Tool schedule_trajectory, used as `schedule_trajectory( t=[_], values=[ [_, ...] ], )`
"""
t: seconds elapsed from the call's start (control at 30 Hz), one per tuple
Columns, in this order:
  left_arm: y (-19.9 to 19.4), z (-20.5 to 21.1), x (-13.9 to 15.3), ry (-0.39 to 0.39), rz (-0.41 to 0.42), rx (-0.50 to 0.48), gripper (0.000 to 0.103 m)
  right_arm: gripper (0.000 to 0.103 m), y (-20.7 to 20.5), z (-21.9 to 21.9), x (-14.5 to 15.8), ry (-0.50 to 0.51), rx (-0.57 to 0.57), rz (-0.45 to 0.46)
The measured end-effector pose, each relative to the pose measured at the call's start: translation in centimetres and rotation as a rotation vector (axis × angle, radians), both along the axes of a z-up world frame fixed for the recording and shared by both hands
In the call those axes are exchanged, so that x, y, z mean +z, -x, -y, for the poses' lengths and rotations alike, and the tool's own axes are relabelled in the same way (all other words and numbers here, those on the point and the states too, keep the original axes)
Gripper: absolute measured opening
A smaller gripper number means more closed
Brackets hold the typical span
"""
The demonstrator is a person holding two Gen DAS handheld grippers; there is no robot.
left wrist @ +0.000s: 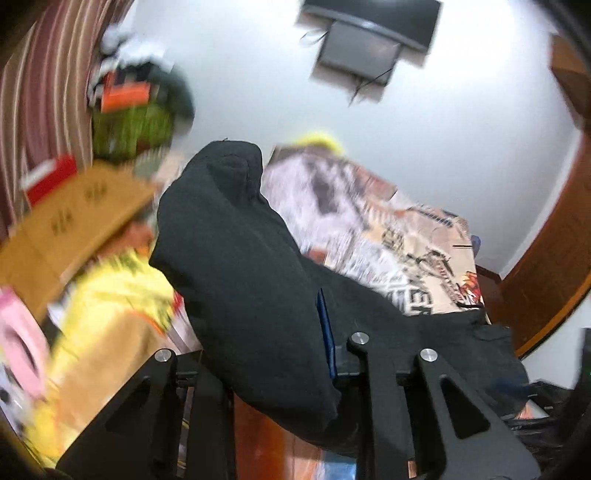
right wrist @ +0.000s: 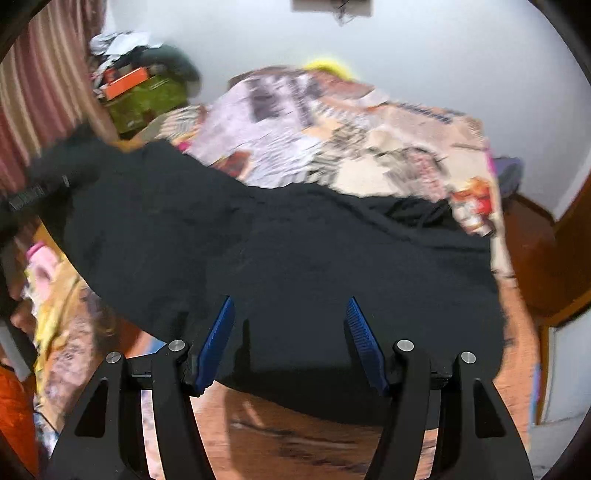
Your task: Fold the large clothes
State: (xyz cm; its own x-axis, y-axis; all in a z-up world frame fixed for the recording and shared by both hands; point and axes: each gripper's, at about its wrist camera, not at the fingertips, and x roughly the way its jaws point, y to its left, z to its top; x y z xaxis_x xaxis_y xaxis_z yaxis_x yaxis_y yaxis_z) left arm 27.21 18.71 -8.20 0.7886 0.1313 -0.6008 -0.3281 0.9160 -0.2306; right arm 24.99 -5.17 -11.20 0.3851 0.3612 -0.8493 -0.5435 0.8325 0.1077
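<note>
Across the bed (right wrist: 388, 155), whose cover carries a busy printed pattern, a large black garment (right wrist: 295, 266) lies spread, its near edge reaching the bed's edge just under the right hand-held gripper (right wrist: 291, 343). That gripper's blue pads (right wrist: 218, 343) stand apart above the cloth with nothing pressed between them. From the left wrist view, a fold of the same black garment (left wrist: 236, 266) is bunched up and raised in front of the camera, blocking much of the bed behind it; the left hand-held gripper (left wrist: 295, 354) is pinching this fold, with only one blue pad (left wrist: 327, 332) showing at the cloth's edge. To the left of the bed, clutter crowds in: a brown cardboard box (left wrist: 74, 225), yellow cloth (left wrist: 110, 314), a green box (right wrist: 147, 99) with an orange one (right wrist: 125, 83) on top, and a striped curtain (right wrist: 40, 92) behind. A dark screen (left wrist: 369, 26) hangs on the white wall, and a wooden door (left wrist: 554, 258) stands at the right.
</note>
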Motion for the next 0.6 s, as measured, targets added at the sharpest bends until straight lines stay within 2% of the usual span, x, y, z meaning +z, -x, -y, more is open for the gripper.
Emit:
schedule_trajectory(
  t=[0.07, 0.2, 0.3, 0.4, 0.5, 0.6],
  values=[
    [0.8, 0.8, 2.0, -0.036, 0.029, -0.033, 0.022, 0.061, 0.2, -1.6, -1.8, -0.01, 0.025, -0.052],
    [1.7, 2.7, 3.6, -0.038, 0.039, -0.108, 0.019, 0.066, 0.2, -3.9, -4.6, -0.017, 0.065, -0.128],
    [0.8, 5.4, 3.7, -0.082, 0.034, -0.168, 0.018, 0.066, -0.2, -3.7, -4.2, -0.048, 0.063, -0.161],
    [-0.1, 8.2, 4.2, -0.074, 0.041, -0.225, 0.018, 0.065, -1.1, -0.4, -3.0, -0.17, 0.031, -0.238],
    [-1.2, 11.3, 4.4, -0.045, 0.044, -0.286, 0.018, 0.065, -0.8, 3.5, -1.3, -0.204, -0.041, -0.199],
    [-2.9, 15.0, 3.4, -0.034, 0.014, -0.343, 0.018, 0.065, -0.8, 8.8, 0.2, -0.175, -0.13, -0.133]
  ],
)
